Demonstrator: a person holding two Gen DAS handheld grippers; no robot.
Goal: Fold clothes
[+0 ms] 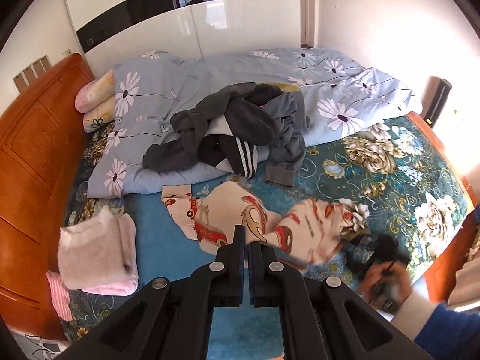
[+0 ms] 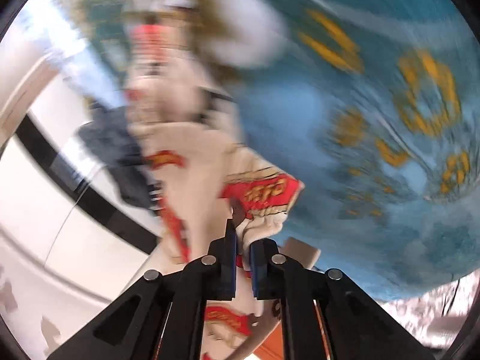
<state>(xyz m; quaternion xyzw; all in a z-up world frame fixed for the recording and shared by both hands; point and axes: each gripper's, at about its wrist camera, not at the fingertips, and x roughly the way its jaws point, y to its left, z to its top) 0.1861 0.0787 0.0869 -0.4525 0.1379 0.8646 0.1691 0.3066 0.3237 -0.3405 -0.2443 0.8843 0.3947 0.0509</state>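
Cream car-print garment (image 1: 240,219) lies spread on blue floral bedspread (image 1: 390,165), near middle of bed. Left gripper (image 1: 246,240) jaws clenched at garment's near edge; whether cloth pinched, cannot tell. Right gripper (image 2: 243,240) jaws grasping garment's fabric. Dark clothes pile (image 1: 234,126) farther back on quilt (image 1: 330,90); folded pink towel (image 1: 99,255) at left.

My left gripper (image 1: 246,240), jaws closed, sits over the near edge of a cream car-print garment (image 1: 240,219) spread on the bed (image 1: 390,174). At near right, a hand (image 1: 381,279) with the right gripper (image 1: 364,241), blurred. Near left, folded pink towels (image 1: 96,252); farther back, dark clothes (image 1: 234,126) piled on a floral duvet (image 1: 330,90).
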